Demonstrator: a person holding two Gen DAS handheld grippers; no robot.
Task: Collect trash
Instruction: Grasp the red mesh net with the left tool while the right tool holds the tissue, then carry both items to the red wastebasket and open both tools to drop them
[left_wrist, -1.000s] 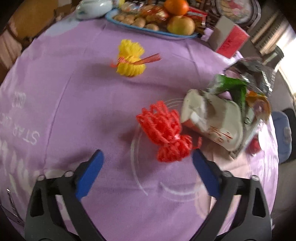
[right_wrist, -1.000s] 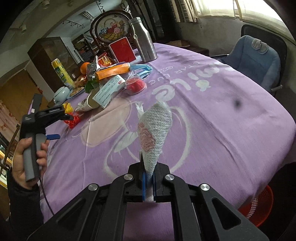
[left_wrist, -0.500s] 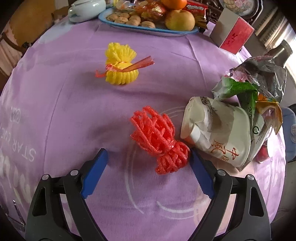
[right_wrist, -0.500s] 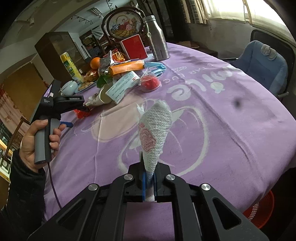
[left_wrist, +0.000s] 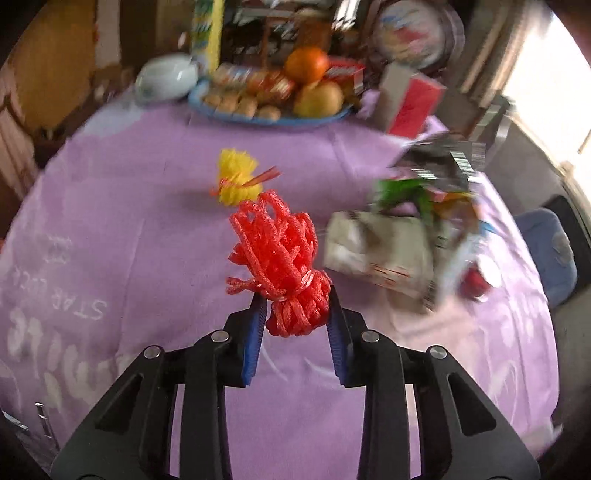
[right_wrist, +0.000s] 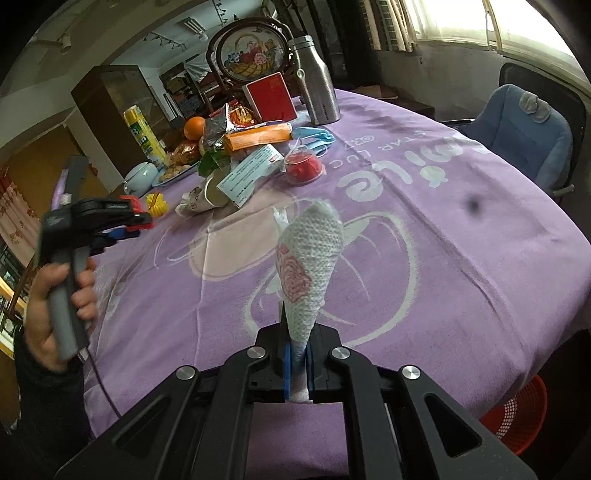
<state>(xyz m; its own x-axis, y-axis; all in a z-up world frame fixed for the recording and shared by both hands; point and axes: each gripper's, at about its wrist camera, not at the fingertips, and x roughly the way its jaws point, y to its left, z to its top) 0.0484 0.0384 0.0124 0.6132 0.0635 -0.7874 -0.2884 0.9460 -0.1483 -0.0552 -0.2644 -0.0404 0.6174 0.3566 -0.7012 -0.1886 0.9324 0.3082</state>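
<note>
My left gripper is shut on a red foam fruit net and holds it above the purple tablecloth. A yellow foam net lies on the cloth just beyond it. A crumpled paper cup and snack wrappers lie to the right. My right gripper is shut on a white foam net with a pink rose print, which stands upright. The left gripper also shows in the right wrist view, holding the red net.
A blue fruit plate and a white teapot stand at the table's far edge. A red box, a steel flask, a red jelly cup and packets crowd the far side. A red basket sits on the floor at the right. A blue chair stands beyond.
My left gripper has closed on the red foam net and lifted it off the cloth. My right gripper still holds the white net, almost unmoved.
</note>
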